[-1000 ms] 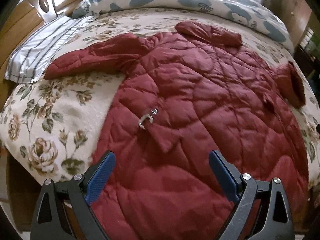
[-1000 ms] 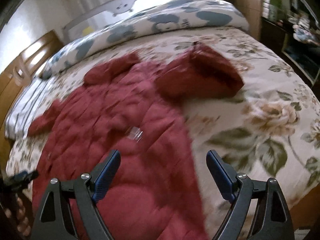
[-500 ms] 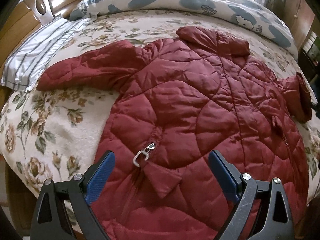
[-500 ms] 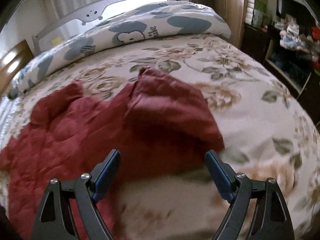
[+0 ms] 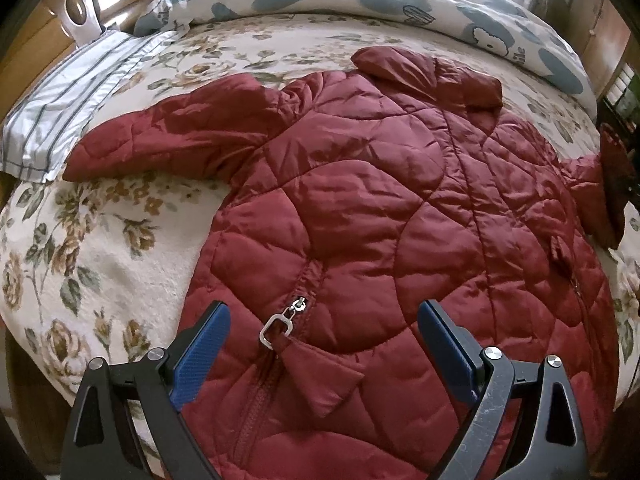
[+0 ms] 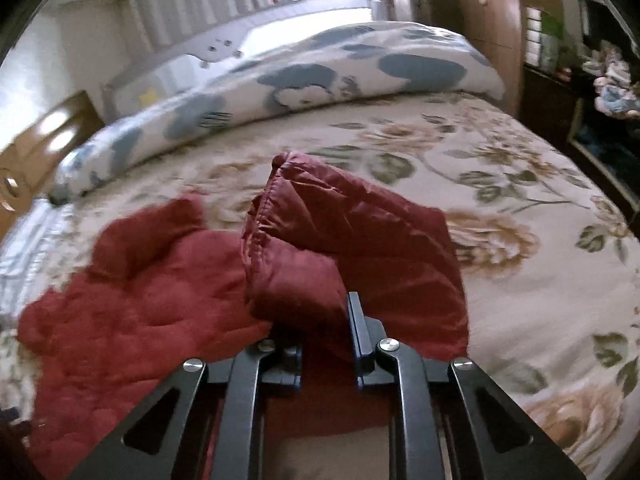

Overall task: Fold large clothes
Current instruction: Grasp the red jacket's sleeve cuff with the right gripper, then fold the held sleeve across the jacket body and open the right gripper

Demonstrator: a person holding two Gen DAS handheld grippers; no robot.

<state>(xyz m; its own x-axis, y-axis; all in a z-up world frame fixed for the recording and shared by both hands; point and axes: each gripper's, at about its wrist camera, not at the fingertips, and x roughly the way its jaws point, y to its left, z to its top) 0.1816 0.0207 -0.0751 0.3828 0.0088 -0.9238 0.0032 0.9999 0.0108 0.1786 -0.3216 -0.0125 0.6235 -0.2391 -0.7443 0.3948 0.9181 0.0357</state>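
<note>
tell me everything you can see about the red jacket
The jacket is a dark red, shiny quilted puffer that looks like nylon, lying spread front-up on the floral bedspread. One sleeve stretches toward the striped pillow; its collar points at the rolled duvet. A metal zipper pull sits on a pocket. The right gripper is shut on the other sleeve; the left gripper is open above the hem.

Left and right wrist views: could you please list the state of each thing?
Red quilted jacket: spread flat on the bed.
Pocket zipper: closed.
Right sleeve: bunched, lifted.
Left gripper: open, above the jacket.
Right gripper: shut on the sleeve.
</note>
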